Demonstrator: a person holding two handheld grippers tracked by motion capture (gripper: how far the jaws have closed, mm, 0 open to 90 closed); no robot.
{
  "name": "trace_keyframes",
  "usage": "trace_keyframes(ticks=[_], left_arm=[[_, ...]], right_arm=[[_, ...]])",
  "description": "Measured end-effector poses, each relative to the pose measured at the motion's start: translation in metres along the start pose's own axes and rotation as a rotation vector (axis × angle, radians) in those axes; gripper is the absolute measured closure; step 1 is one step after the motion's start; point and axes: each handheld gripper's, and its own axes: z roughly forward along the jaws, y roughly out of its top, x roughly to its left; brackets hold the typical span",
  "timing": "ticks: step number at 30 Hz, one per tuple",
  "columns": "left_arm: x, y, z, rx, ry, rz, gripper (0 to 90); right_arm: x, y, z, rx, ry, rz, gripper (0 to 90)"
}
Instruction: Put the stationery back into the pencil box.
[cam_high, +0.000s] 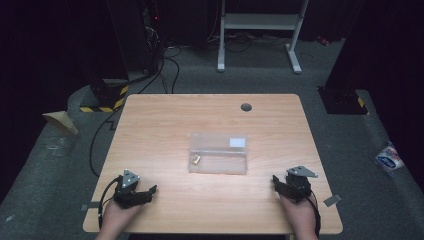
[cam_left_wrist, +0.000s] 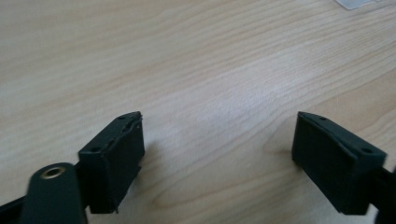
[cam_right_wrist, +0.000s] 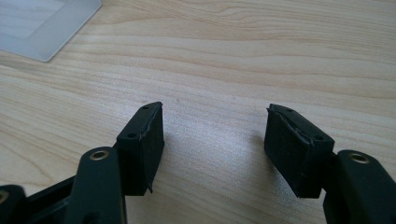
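Observation:
A clear plastic box (cam_high: 218, 152) lies flat in the middle of the wooden table (cam_high: 165, 115), with a white label at its top right and a small brass-coloured piece (cam_high: 195, 159) at its left end. My left gripper (cam_high: 145, 192) rests near the front left edge, open, with bare wood between its jaws (cam_left_wrist: 218, 140). At the front right, my right gripper (cam_high: 280, 184) also stands open over bare wood (cam_right_wrist: 215, 135). A corner of the box (cam_right_wrist: 44, 25) lies at the top left of the right gripper view.
A round cable hole (cam_high: 246, 107) sits near the table's far edge. Beyond the table stand a white frame (cam_high: 260, 22), cables on the floor and yellow-black striped bases (cam_high: 102, 97). A packet (cam_high: 389, 157) lies on the floor to the right.

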Motion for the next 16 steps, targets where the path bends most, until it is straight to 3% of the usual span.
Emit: trace_keyframes(ticks=[5,16], left_arm=[[0.0013,-0.0013,-0.0015,0.004,0.034,-0.019,15.7],[0.0023,-0.0007,-0.0007,0.007,0.016,-0.016,15.1]], right_arm=[[-0.0016,0.0007,0.0009,0.002,-0.003,0.008,35.7],[-0.0001,0.0007,0.001,0.002,-0.02,0.017,34.9]])
